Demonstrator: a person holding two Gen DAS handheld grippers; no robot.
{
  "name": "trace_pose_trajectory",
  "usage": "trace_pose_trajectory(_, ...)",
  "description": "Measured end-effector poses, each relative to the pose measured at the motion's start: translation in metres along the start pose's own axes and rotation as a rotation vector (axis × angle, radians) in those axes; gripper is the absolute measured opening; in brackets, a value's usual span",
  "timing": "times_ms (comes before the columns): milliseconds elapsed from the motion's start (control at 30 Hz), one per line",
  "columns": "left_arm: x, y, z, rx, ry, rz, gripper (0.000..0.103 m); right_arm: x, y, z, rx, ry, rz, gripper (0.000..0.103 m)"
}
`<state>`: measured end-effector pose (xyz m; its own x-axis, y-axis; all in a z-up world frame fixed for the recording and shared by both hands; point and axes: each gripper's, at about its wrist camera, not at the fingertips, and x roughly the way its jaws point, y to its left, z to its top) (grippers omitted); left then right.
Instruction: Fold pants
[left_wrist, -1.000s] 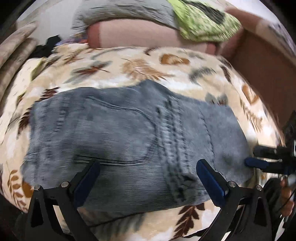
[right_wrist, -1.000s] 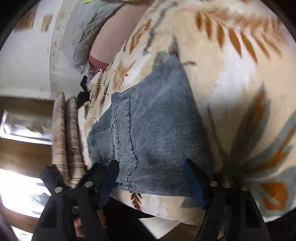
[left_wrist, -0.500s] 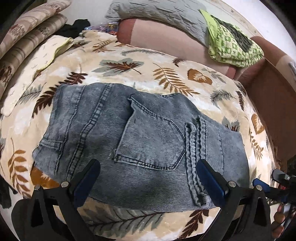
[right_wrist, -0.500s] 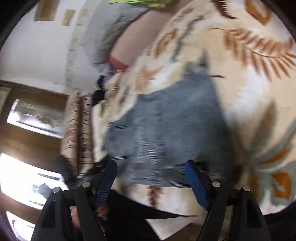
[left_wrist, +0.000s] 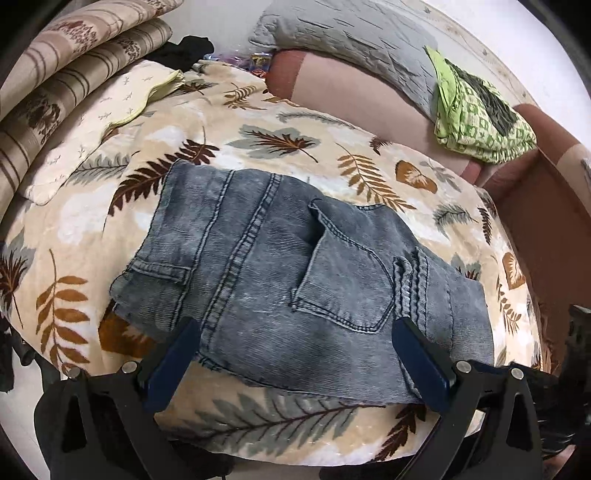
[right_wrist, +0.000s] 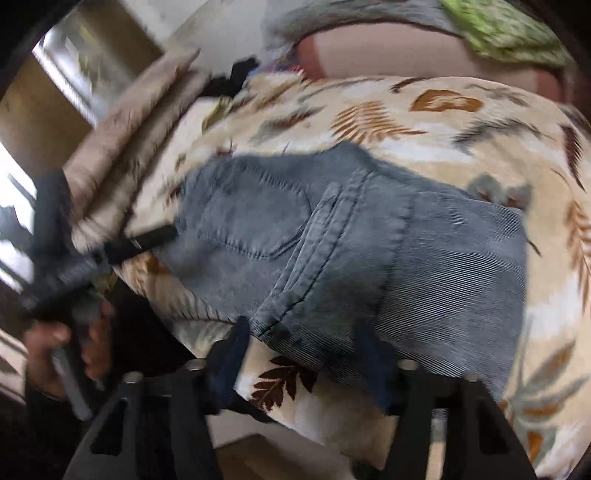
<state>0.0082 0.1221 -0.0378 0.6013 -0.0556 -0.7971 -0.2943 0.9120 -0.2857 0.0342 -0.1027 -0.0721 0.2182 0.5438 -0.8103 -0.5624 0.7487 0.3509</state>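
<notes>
A: On the bed, left wrist view, item 1?

B: Folded grey pants (left_wrist: 295, 280), flat on the leaf-print blanket (left_wrist: 288, 147), back pocket facing up, near the blanket's front edge.

A: Left gripper (left_wrist: 295, 365)?

B: Its 2 blue-padded fingers (left_wrist: 171, 365) stand wide apart above the near hem of the pants. Nothing is held; whether the pads touch the cloth I cannot tell.

A: Surroundings?

B: 2 striped cushions (left_wrist: 66, 74) at the left, 1 cream pillow (left_wrist: 96, 122) beside them, 1 grey quilted pillow (left_wrist: 351, 40) at the back on a pink couch back (left_wrist: 351, 99), and 1 green patterned cloth (left_wrist: 476, 118) lying on that couch back. No open containers are visible.

A: Right wrist view?

B: Blurred. The pants (right_wrist: 351, 240) fill the middle of the blanket (right_wrist: 443, 122). The right gripper (right_wrist: 306, 358) has its jaws closing, the 2 fingers still apart, over the near corner of the pants; no cloth is clearly pinched between them.

A: Anything else?

B: At the left, the person's left hand (right_wrist: 66, 347) grips the handle of the left gripper (right_wrist: 140, 240), its black finger reaching toward the far edge of the pants.
</notes>
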Motion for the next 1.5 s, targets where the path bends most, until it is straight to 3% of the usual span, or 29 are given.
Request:
trace_pose_trajectory(100, 0.002, 0.007, -0.002, -0.018, 0.006, -0.004, 0.103, 0.015, 0.005, 0.004, -0.038, 0.019, -0.013, 0.041)
trace_pose_trajectory(167, 0.005, 0.01, -0.003, -0.026, 0.015, -0.007, 0.103, 0.025, -0.002, 0.007, -0.005, 0.046, 0.02, 0.032)
trace_pose_trajectory(200, 0.005, 0.011, -0.003, -0.028, 0.017, -0.008, 0.103, 0.026, -0.005, 0.008, 0.022, 0.051, 0.049, 0.019)
trace_pose_trajectory(233, 0.005, 0.012, -0.004, -0.027, 0.015, -0.011, 0.103, 0.023, -0.007, 0.01, 0.037, 0.043, 0.06, 0.015)
trace_pose_trajectory(367, 0.004, 0.012, -0.003, -0.027, 0.005, 0.002, 0.103, -0.006, -0.01, 0.008, 0.072, -0.015, 0.127, 0.014)
trace_pose_trajectory(433, 0.006, 0.008, -0.001, -0.031, 0.01, -0.001, 0.103, -0.001, -0.006, -0.001, 0.026, 0.002, 0.15, 0.014)
trace_pose_trajectory(500, 0.01, -0.003, 0.0, -0.015, 0.028, -0.014, 0.103, 0.028, -0.003, -0.015, -0.023, 0.095, 0.148, 0.019)
trace_pose_trajectory(600, 0.009, -0.036, 0.003, 0.064, 0.023, -0.028, 0.103, 0.019, -0.014, -0.02, 0.028, 0.022, 0.214, 0.024)
trace_pose_trajectory(633, 0.009, -0.046, 0.004, 0.09, 0.02, -0.03, 0.103, 0.01, -0.02, -0.019, 0.076, 0.004, 0.253, 0.042)
trace_pose_trajectory(667, 0.01, -0.057, 0.005, 0.116, 0.018, -0.033, 0.103, 0.001, -0.024, -0.019, 0.103, -0.024, 0.271, 0.078)
trace_pose_trajectory(700, 0.011, -0.068, 0.005, 0.142, 0.018, -0.036, 0.103, -0.015, -0.033, -0.02, 0.151, -0.083, 0.262, 0.087)
trace_pose_trajectory(800, 0.023, -0.103, -0.001, 0.251, 0.035, -0.015, 0.103, -0.04, -0.072, -0.028, 0.306, -0.149, 0.33, 0.088)
trace_pose_trajectory(933, 0.068, -0.144, -0.033, 0.512, 0.12, 0.162, 0.103, -0.06, -0.135, -0.039, 0.519, -0.221, 0.304, 0.088)
trace_pose_trajectory(1000, 0.088, -0.147, -0.047, 0.567, 0.163, 0.205, 0.103, -0.067, -0.157, -0.034, 0.585, -0.258, 0.356, 0.088)
trace_pose_trajectory(1200, 0.088, -0.147, -0.043, 0.551, 0.158, 0.193, 0.103, -0.042, -0.176, 0.027, 0.615, -0.249, 0.479, 0.088)
trace_pose_trajectory(1233, 0.087, -0.147, -0.043, 0.547, 0.159, 0.192, 0.103, -0.028, -0.187, 0.036, 0.647, -0.241, 0.446, 0.088)
trace_pose_trajectory(1300, 0.088, -0.145, -0.042, 0.532, 0.161, 0.18, 0.103, 0.005, -0.213, 0.039, 0.73, -0.169, 0.285, 0.088)
trace_pose_trajectory(1367, 0.087, -0.144, -0.041, 0.525, 0.159, 0.165, 0.103, 0.002, -0.221, 0.033, 0.799, -0.215, 0.344, 0.086)
trace_pose_trajectory(1500, 0.075, -0.134, -0.034, 0.459, 0.152, 0.073, 0.103, -0.037, -0.187, 0.03, 0.664, -0.238, 0.252, 0.086)
